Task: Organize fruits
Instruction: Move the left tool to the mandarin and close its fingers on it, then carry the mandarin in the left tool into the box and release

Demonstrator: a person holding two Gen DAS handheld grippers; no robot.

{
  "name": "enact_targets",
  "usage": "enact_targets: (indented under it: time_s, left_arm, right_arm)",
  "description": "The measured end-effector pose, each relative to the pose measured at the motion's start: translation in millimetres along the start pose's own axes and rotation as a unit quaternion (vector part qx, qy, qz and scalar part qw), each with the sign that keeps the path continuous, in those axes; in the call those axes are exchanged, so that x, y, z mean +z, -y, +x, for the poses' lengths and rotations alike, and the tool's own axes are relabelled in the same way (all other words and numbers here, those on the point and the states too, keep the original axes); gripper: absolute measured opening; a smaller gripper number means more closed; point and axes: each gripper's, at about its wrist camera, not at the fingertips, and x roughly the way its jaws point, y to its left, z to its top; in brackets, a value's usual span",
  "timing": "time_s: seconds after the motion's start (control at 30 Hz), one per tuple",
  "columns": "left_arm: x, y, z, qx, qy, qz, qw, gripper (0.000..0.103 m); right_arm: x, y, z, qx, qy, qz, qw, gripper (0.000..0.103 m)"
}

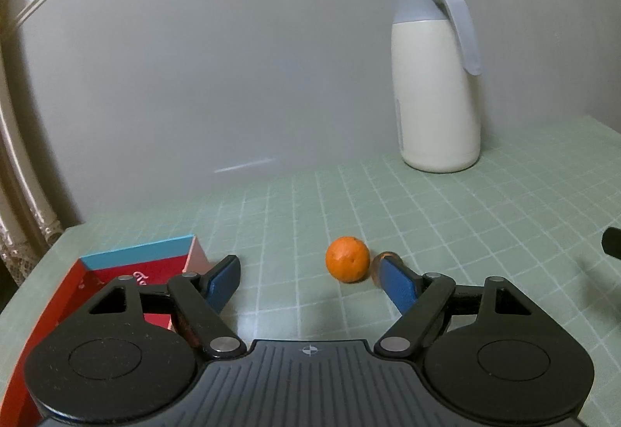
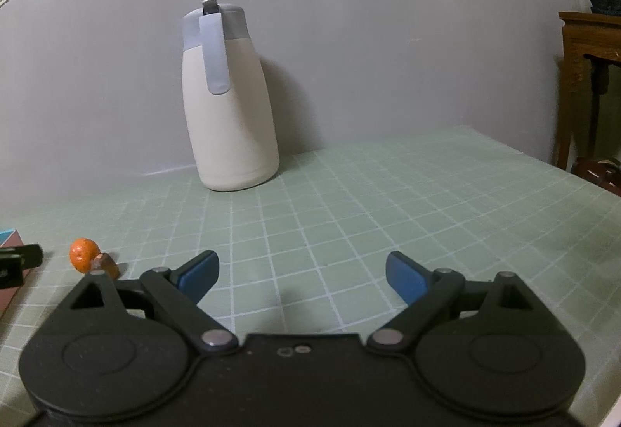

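Red box [image 1: 50,295] bears white script (unreadable here).

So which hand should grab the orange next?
Probably the left. The left gripper has open jaws just short of the orange, beside the red box. The right gripper faces bare mat.

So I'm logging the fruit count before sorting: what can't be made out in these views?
- Brownish item beside the orange: left wrist view, hidden behind the left gripper's finger; too small in the right wrist view.
- Red box contents: covered by the gripper body.
- Right gripper: nothing between its fingers.
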Motion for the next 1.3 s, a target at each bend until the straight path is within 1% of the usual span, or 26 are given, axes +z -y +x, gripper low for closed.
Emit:
enact_targets:
  time_s: [0.23, 0.27, 0.3, 0.33, 0.37, 0.57, 0.7, 0.8, 1.13, 1.23, 1.27, 1.3]
  left_arm:
    - [7, 4, 21, -0.014, -0.011, -0.016, 0.9997, 0.078]
    - [8, 5, 25, -0.016, -0.013, -0.019, 0.9996, 0.074]
    - [9, 5, 28, -0.018, -0.015, -0.021, 0.9995, 0.066]
    - [10, 6, 32, -0.022, -0.019, -0.023, 0.9993, 0.063]
    - [11, 7, 37, -0.024, -0.023, -0.027, 0.9991, 0.061]
    - [13, 7, 60, -0.025, -0.035, -0.052, 0.9977, 0.061]
    - [11, 8, 73, -0.031, -0.047, -0.063, 0.9964, 0.047]
    - [9, 7, 81, -0.037, -0.050, -0.072, 0.9955, 0.046]
    - [8, 8, 89, -0.054, -0.058, -0.086, 0.9931, 0.046]
    - [9, 9, 93, -0.066, -0.061, -0.087, 0.9921, 0.040]
    - [10, 11, 94, -0.070, -0.062, -0.087, 0.9918, 0.036]
    - [10, 13, 96, -0.070, -0.062, -0.086, 0.9919, 0.036]
  right_arm:
    - [2, 1, 0, 0.013, -0.001, 0.008, 1.000, 0.093]
    - [2, 1, 0, 0.014, -0.001, 0.008, 1.000, 0.093]
    - [2, 1, -1, 0.016, -0.002, 0.008, 1.000, 0.093]
    - [2, 1, -1, 0.018, -0.002, 0.009, 1.000, 0.093]
    - [2, 2, 0, 0.019, -0.002, 0.009, 1.000, 0.093]
    - [3, 2, -2, 0.027, -0.001, 0.010, 1.000, 0.093]
    - [3, 1, -1, 0.032, -0.002, 0.009, 0.999, 0.093]
    - [3, 2, -2, 0.038, -0.003, 0.011, 0.999, 0.093]
    - [2, 0, -5, 0.048, -0.002, 0.009, 0.999, 0.093]
    - [2, 0, -4, 0.050, -0.005, 0.011, 0.999, 0.093]
    - [2, 1, -4, 0.051, -0.005, 0.012, 0.999, 0.093]
    - [2, 1, -4, 0.051, -0.004, 0.013, 0.999, 0.093]
